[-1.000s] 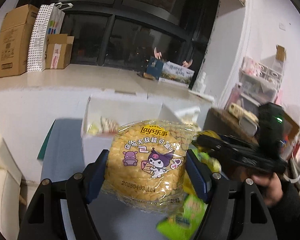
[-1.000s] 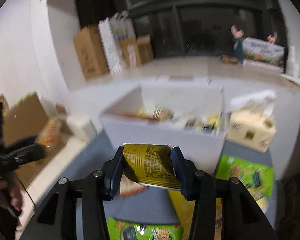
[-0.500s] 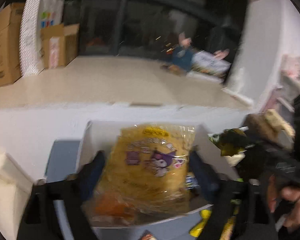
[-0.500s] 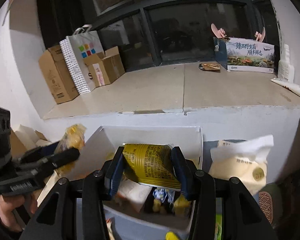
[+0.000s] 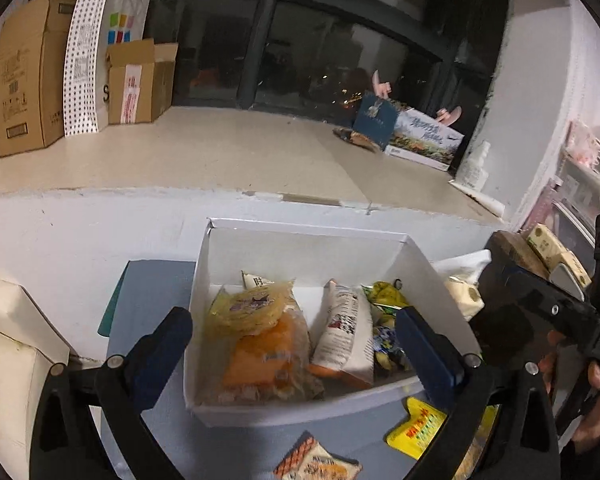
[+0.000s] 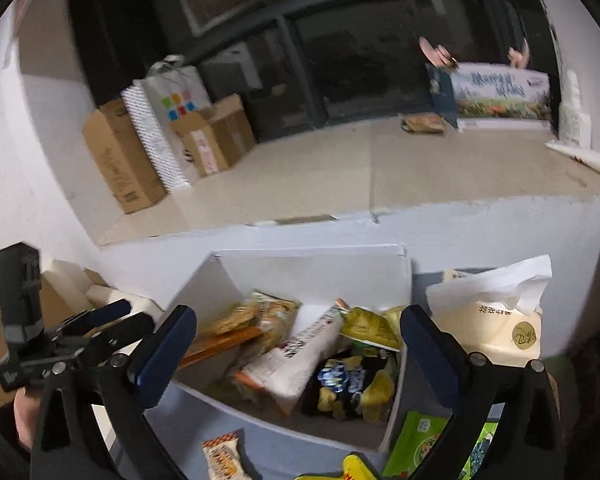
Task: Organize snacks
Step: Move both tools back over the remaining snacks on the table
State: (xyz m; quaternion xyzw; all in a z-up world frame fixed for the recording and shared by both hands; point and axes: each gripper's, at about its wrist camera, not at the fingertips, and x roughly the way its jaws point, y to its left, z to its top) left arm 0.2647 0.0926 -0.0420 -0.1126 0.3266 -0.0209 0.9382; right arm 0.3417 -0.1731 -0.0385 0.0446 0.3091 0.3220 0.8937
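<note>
Counting, we found two grippers, left [image 5: 292,350] and right [image 6: 296,346], each spread wide and empty above one white box [image 5: 300,236]. Inside lay the yellow cartoon-printed bag [image 5: 252,308] at left and the yellow pouch [image 6: 370,326] toward the right wall. The printing on both was too blurred to read. Three packets [image 5: 318,462] lay on the blue mat [image 5: 152,292] before the box's front rim.

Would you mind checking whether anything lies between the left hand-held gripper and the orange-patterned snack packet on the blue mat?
Nothing visible does: the left hand-held gripper is open above the white box, and the packet lies in the open just below.
</note>
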